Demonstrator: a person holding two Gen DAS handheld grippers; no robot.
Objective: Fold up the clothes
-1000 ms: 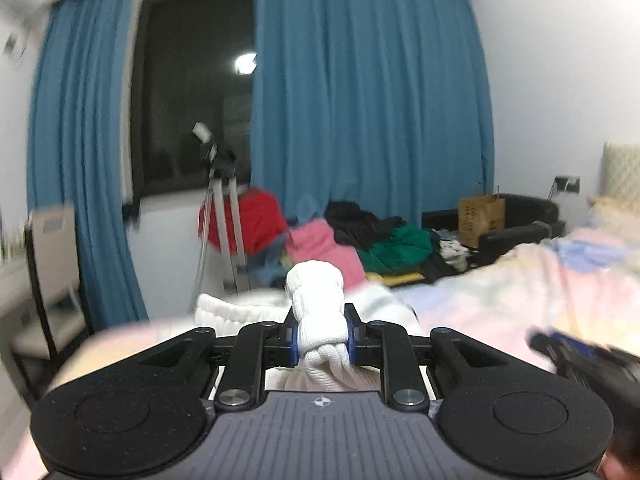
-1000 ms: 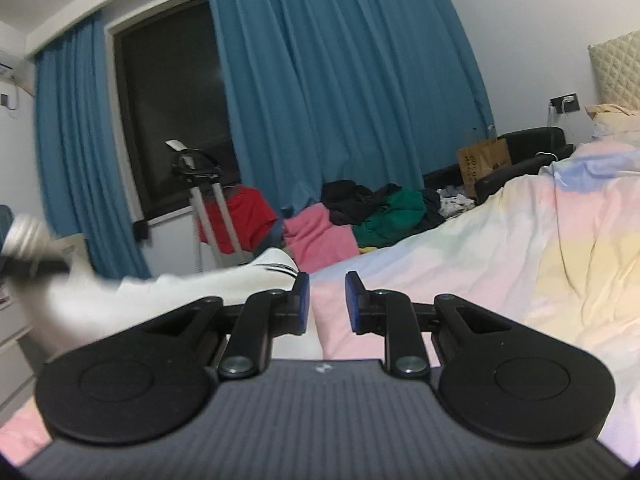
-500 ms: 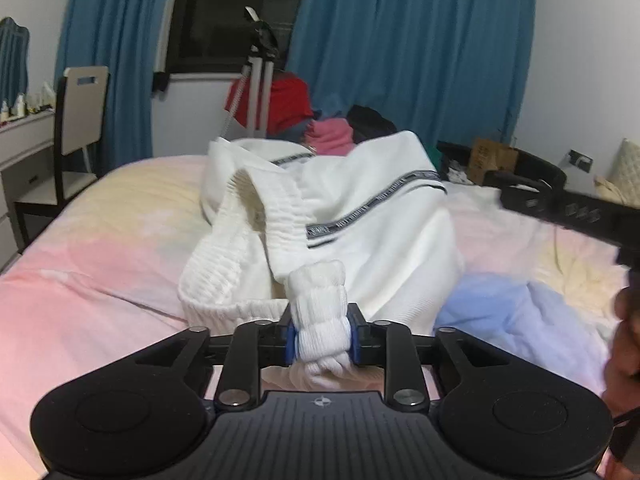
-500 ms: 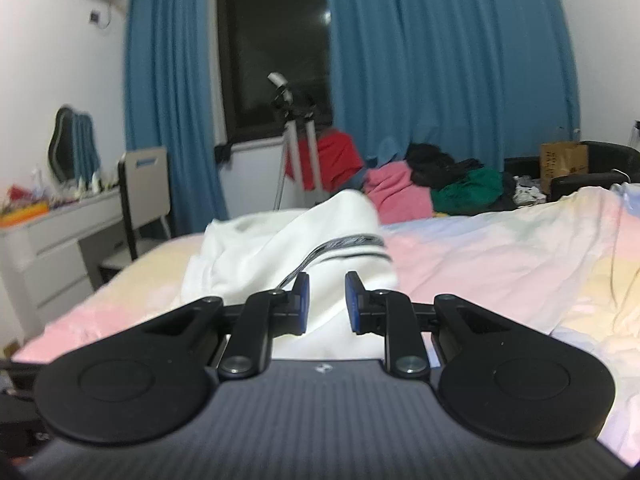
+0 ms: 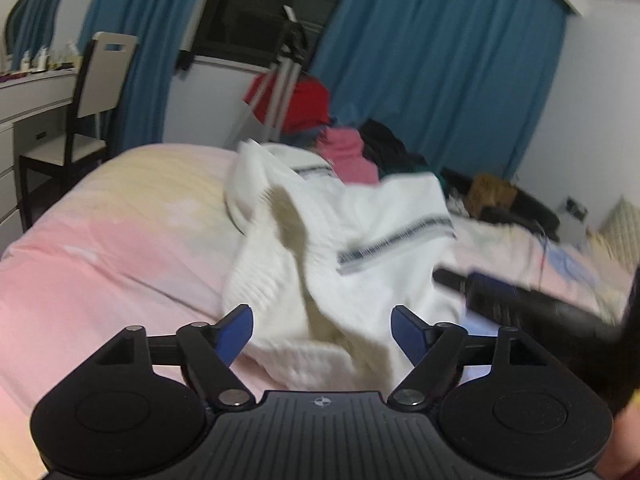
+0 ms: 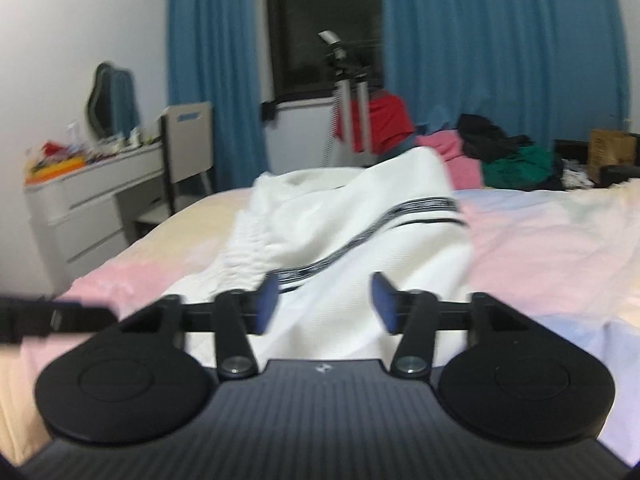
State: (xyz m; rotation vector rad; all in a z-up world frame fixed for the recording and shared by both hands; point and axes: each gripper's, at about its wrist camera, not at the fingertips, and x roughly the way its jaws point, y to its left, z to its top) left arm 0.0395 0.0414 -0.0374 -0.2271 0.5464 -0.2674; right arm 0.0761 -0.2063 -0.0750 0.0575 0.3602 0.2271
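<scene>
Two views are given, and both are softened by motion blur, so the lettering on the dark striped band of the white garment (image 5: 360, 248) cannot be read. Its near edge is cut off behind the black body of the left gripper (image 5: 322, 334), and whether it is a pair of trousers or a top cannot be told from the crumpled heap. One such garment is seen, lying bunched on the pastel pink-and-yellow bedspread (image 5: 100, 248), with its ribbed elastic hem turned toward the left side. The left gripper is held low over the bed, aimed across the heap; its jaws are spread wide, and nothing is pinched between the blue pads (image 5: 236, 330). The right gripper (image 6: 324, 304) is likewise held level just before the cloth, its jaws parted and empty, the fabric lying beyond them. Only a blurred dark bar of the right gripper is caught at the right edge of the left wrist view. One chair (image 6: 188, 148) is seen beside one white dresser (image 6: 80, 200), one tripod (image 6: 352, 92) before the dark window, and a pile of mixed clothes (image 6: 508, 160) beyond the bed.
</scene>
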